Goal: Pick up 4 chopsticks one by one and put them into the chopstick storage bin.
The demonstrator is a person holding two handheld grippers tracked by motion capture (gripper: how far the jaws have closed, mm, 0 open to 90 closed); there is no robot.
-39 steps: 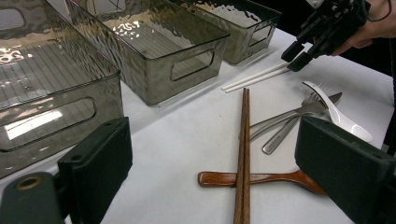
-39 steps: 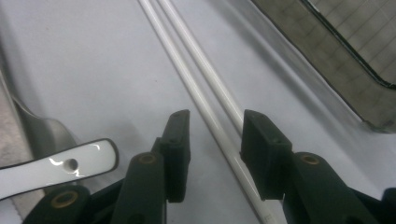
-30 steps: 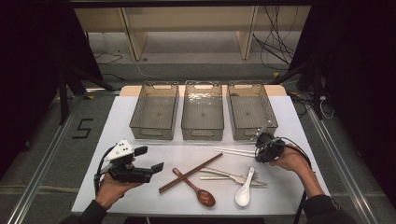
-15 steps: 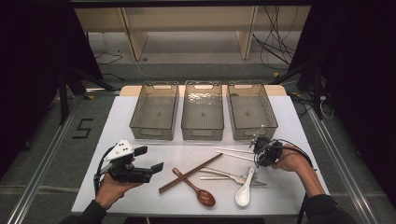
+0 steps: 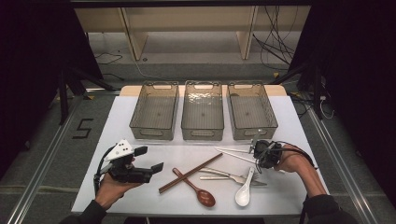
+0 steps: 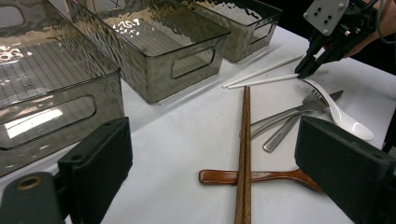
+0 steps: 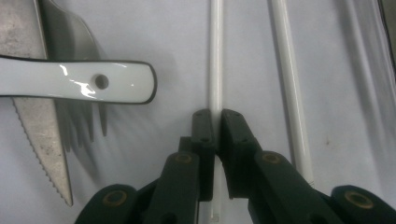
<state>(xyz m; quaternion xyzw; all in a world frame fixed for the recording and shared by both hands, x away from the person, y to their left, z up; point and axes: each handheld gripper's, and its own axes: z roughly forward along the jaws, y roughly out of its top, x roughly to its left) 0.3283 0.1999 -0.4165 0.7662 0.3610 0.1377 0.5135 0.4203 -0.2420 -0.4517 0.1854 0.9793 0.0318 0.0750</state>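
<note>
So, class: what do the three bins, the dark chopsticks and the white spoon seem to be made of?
The bins look like smoky see-through plastic, with a rippled glossy wall that the table shows through. The dark chopsticks seem to be wood, reddish brown with fine grain lines. The white spoon looks like glazed ceramic or hard plastic; its bright highlights leave that open.

light: bright table (image 5: 140, 186), dark surround | glare: bins (image 6: 154, 42), white spoon (image 7: 79, 81) | blur: near jaws soft

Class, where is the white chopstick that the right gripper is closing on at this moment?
In the right gripper view, the white chopstick lies on the table between the right gripper jaws, with the white spoon handle on one side and the second chopstick on the other.
</note>
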